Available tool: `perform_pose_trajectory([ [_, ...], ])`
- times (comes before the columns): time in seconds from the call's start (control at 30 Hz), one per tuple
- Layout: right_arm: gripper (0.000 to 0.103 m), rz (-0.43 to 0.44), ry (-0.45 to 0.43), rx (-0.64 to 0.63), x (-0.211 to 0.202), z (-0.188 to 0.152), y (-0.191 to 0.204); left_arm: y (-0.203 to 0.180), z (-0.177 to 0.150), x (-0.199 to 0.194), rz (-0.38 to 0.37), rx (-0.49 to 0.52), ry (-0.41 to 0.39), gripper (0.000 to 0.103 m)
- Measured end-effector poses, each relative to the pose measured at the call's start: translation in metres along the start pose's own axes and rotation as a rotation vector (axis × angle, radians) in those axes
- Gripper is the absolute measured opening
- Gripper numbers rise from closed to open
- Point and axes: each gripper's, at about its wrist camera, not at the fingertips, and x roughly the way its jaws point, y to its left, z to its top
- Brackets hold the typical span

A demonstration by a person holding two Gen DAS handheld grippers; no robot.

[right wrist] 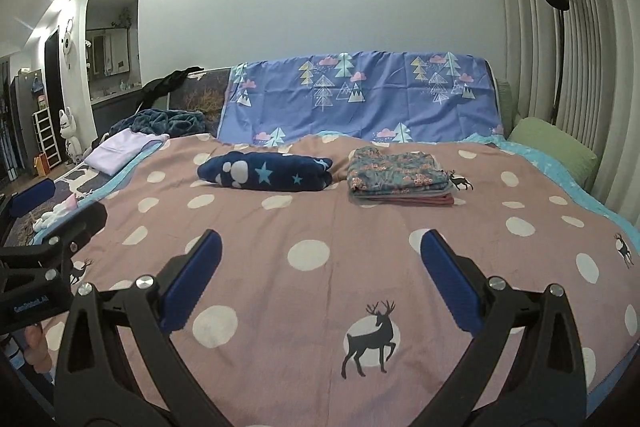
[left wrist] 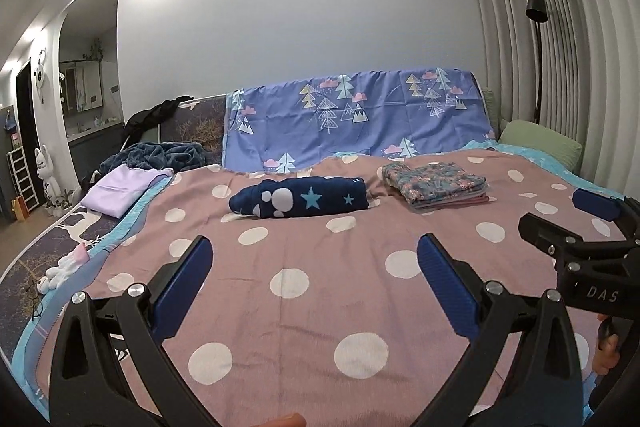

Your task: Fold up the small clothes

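While the left gripper (left wrist: pixel 312 283) hangs wide open and empty above the pink polka-dot bedspread (left wrist: pixel 304 307), its view shows the bundled navy fleece garment with stars and white paw prints (left wrist: pixel 300 202) lying mid-bed, just left of the folded floral stack (left wrist: pixel 436 185); it looks soft, light and floppy, best pinched at a loose edge. From the right wrist, the right gripper (right wrist: pixel 320 275) is equally spread and empty, with bare spread before the garment (right wrist: pixel 266 177) for laying it flat.

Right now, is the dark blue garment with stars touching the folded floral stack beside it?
Apart. The right wrist view shows a strip of pink bedspread between the dark blue garment and the floral stack.
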Motion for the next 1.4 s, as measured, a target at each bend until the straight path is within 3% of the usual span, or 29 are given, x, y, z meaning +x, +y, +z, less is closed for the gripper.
perform_pose_trajectory([
  [0.4, 0.101, -0.013, 0.017, 0.026, -0.01, -0.003, 0.002, -0.004, -0.006, -0.005, -0.021, 0.005, 0.024, 0.102],
  [1.4, 0.101, -0.021, 0.088, 0.004, 0.028, -0.009, 0.004, 0.002, -0.021, 0.031, -0.049, -0.033, 0.105, 0.102],
])
